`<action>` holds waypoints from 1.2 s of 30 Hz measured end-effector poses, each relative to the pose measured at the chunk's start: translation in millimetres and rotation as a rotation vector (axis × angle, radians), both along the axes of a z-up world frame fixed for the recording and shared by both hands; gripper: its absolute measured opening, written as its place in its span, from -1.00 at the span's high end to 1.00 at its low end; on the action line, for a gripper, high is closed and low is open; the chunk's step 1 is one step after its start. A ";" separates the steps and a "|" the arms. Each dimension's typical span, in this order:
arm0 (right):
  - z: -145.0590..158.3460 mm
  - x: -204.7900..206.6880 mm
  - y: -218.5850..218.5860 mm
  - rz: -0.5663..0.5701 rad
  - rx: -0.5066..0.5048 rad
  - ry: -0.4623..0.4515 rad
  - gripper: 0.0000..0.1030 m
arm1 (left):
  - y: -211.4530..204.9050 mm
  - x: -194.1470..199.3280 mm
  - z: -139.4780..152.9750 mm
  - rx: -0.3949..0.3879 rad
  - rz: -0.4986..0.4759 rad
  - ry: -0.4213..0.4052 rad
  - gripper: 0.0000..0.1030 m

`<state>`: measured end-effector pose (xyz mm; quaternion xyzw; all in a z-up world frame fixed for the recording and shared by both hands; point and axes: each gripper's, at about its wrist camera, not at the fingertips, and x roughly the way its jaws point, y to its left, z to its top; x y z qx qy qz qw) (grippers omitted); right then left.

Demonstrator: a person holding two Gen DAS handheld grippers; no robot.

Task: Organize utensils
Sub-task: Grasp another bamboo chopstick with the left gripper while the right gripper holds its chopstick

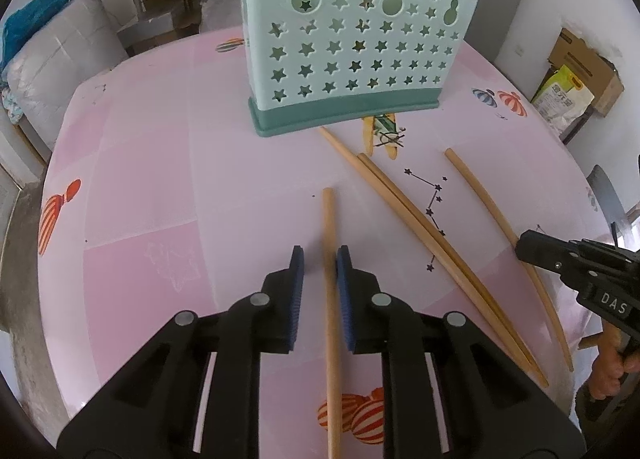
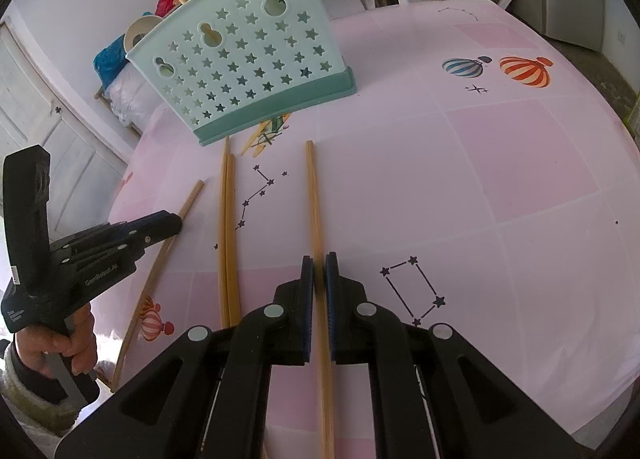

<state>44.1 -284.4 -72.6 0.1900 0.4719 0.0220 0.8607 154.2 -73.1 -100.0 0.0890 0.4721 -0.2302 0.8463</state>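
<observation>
Several wooden chopsticks lie on a pink round table (image 1: 140,179) in front of a mint star-perforated utensil holder (image 1: 352,39), which also shows in the right wrist view (image 2: 248,55). My left gripper (image 1: 320,263) is open and straddles the leftmost chopstick (image 1: 332,319), whose side touches the right pad. My right gripper (image 2: 319,267) is shut on the rightmost chopstick (image 2: 314,195), seen in the left view (image 1: 492,203). A touching pair of chopsticks (image 2: 227,227) lies between them (image 1: 420,227).
The table has a balloon and star pattern (image 2: 524,69). A grey sofa (image 1: 48,59), cardboard boxes (image 1: 584,67), a white door (image 2: 40,115) and clutter surround the table. The table edge runs close behind both grippers.
</observation>
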 end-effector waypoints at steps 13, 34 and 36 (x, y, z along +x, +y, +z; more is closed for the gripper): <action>10.0 28.0 7.8 0.097 -0.079 0.012 0.53 | -8.2 -3.5 -0.2 0.061 0.007 -0.031 0.78; 6.2 78.8 17.1 0.144 -0.199 0.094 0.86 | -16.3 0.7 -1.9 0.082 -0.010 -0.037 0.79; 6.1 78.4 15.5 0.139 -0.188 0.095 0.86 | -16.7 1.6 -2.0 0.080 -0.011 -0.036 0.79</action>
